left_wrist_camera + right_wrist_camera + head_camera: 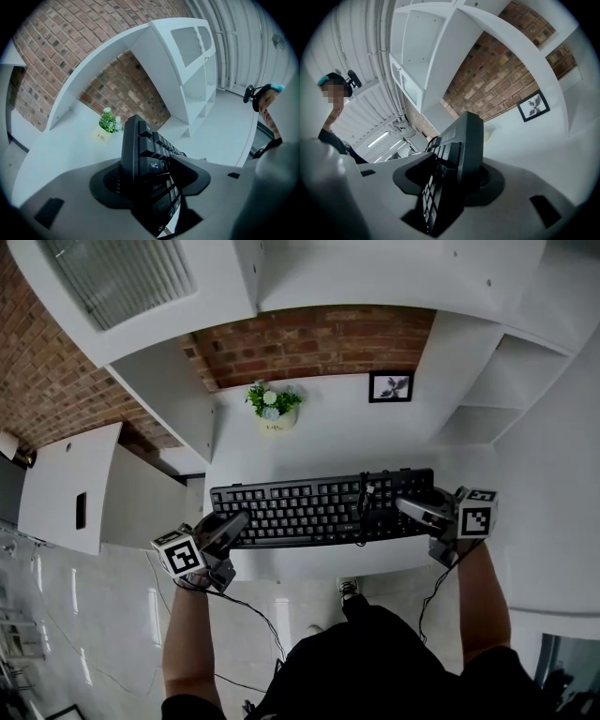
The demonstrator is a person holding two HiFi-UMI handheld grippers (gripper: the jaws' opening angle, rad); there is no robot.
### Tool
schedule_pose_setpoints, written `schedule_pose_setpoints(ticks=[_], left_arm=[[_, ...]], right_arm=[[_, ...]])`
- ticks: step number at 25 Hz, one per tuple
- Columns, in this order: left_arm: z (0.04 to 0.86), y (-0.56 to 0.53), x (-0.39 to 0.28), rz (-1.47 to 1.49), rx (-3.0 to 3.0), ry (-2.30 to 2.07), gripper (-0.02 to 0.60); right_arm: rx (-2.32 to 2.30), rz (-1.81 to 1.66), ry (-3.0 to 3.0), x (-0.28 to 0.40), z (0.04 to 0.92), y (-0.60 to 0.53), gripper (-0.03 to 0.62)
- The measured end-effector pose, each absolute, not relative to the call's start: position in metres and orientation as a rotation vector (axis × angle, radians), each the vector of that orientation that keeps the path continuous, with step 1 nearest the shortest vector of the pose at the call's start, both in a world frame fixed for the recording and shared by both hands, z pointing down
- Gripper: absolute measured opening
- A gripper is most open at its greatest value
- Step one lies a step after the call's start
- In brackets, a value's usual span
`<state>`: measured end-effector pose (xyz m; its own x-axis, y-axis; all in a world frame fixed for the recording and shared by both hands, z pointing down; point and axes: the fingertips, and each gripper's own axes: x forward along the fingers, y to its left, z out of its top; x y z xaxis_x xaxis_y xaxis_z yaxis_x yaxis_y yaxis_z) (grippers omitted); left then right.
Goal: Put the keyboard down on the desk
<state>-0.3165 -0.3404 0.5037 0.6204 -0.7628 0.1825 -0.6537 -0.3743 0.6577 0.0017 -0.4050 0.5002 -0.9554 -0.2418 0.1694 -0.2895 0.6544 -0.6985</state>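
We grasp the keyboard (319,509) at both short ends. Our left gripper (232,527) clamps its 9 o'clock end and our right gripper (410,507) its 3 o'clock end, each end wedged between the fingers. It sits keys up over the front of the desk (328,442), with the plant (273,406) at 12 o'clock.

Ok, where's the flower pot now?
In the head view, the flower pot stands at the back of the desk, left of the framed picture, beyond the keyboard.
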Motion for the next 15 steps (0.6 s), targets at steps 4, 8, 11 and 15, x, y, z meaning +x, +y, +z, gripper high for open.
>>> schedule_pose_setpoints(ticks=[4, 8, 11, 15], left_arm=[[0.505, -0.343, -0.312, -0.197, 2.089, -1.079, 0.276], [0.528, -0.35, -0.322, -0.144, 2.007, -1.136, 0.284], [0.546, -0.352, -0.323, -0.142, 1.957, -1.109, 0.287], [0.557, -0.352, -0.321, -0.126, 1.905, -1.086, 0.291]], right_arm=[[0.461, 1.249, -2.74, -0.001, 0.502, -0.407, 0.204], [0.452, 1.281, -2.673, -0.003, 0.519, -0.414, 0.205], [0.454, 1.317, -2.634, -0.003, 0.531, -0.418, 0.206], [0.474, 1.382, -2.57, -0.004, 0.542, -0.418, 0.209]])
